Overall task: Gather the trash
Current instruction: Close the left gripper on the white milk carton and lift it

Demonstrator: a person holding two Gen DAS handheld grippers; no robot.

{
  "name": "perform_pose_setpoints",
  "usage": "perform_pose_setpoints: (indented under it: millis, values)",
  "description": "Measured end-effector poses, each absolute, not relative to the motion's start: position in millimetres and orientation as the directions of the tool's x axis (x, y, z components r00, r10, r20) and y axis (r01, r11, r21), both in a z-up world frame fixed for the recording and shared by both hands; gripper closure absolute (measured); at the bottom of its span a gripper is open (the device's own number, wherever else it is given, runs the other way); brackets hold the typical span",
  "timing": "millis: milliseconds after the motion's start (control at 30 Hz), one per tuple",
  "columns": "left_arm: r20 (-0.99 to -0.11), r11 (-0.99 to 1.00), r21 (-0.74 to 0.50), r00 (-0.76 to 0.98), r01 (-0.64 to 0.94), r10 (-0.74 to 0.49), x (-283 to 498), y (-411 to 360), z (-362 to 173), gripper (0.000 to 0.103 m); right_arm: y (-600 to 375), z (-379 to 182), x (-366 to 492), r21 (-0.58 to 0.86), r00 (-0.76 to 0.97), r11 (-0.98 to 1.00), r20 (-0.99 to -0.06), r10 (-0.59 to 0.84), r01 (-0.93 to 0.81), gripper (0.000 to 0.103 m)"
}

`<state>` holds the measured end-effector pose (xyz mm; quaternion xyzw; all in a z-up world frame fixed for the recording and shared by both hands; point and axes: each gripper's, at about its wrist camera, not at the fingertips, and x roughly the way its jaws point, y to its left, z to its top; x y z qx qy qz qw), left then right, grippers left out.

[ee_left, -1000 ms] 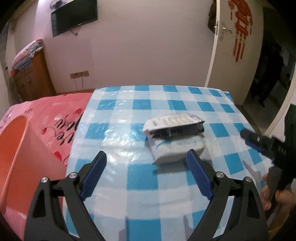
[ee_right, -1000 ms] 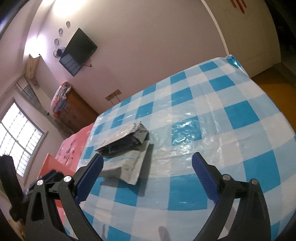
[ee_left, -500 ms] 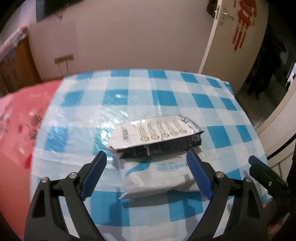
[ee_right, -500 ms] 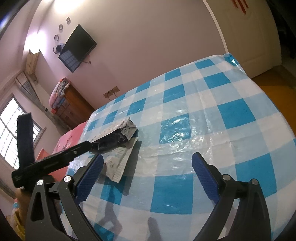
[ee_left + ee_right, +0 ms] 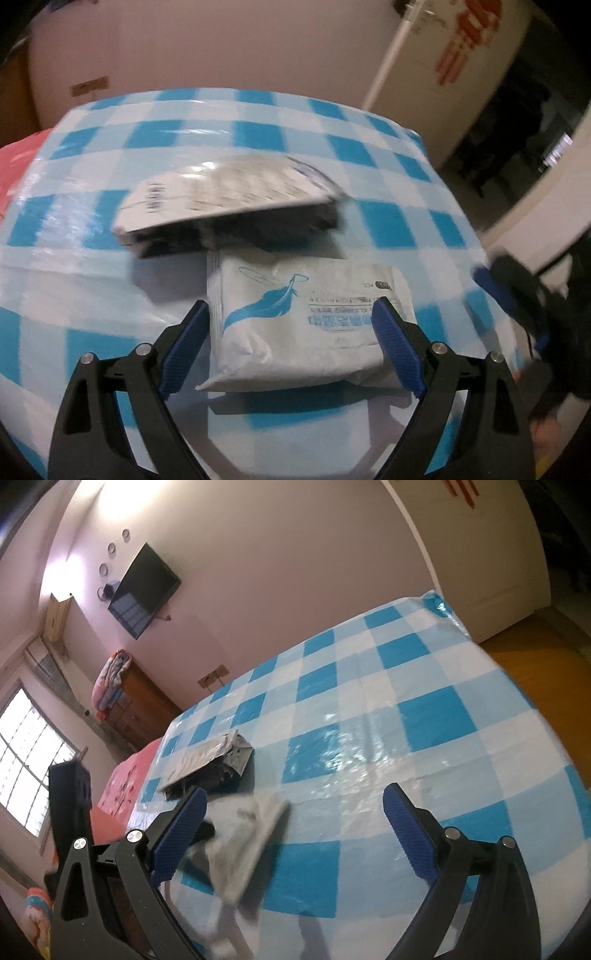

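The blue-and-white checked plastic cover (image 5: 258,136) over the bench is glossy and smooth, throwing bright wrinkled glare patches. On it lies a white soft-film wipes packet with a blue feather print (image 5: 306,325), its skin slightly shiny and creased at the sealed end. Beside it sits a torn silver-grey foil pouch with a black lining (image 5: 229,199), crinkled and dully reflective. The left tongs (image 5: 291,343) have matt black plastic arms, ribbed blue rubbery pads (image 5: 395,350) and small polished metal pins; the right tongs (image 5: 295,834) look alike. A brown wooden cabinet (image 5: 142,709) shows a satin finish; the wall-mounted black screen (image 5: 144,590) is glossy.
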<state>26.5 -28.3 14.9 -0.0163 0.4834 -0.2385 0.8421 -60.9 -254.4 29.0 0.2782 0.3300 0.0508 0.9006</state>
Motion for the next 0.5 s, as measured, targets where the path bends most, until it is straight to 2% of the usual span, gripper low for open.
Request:
perform_pose_setpoints:
  millis: [200,367,500]
  values:
    - [-0.821,0.816,-0.238,0.341,0.526,-0.459,-10,-63,18,0.015,-273,28,-65,0.556,0.786,0.822,-0.560,0.262,0.122,0.008]
    - [-0.798,0.835,-0.139,0.438,0.533,-0.413,-11,-56,43,0.015,-277,29,-68,0.563,0.788,0.819,-0.553,0.271,0.114,0.008]
    - [-0.785,0.862,-0.017,0.528,0.506,-0.325,9,-43,58,0.015,-277,28,-68,0.566,0.782,0.819,-0.552,0.289,0.096,0.008]
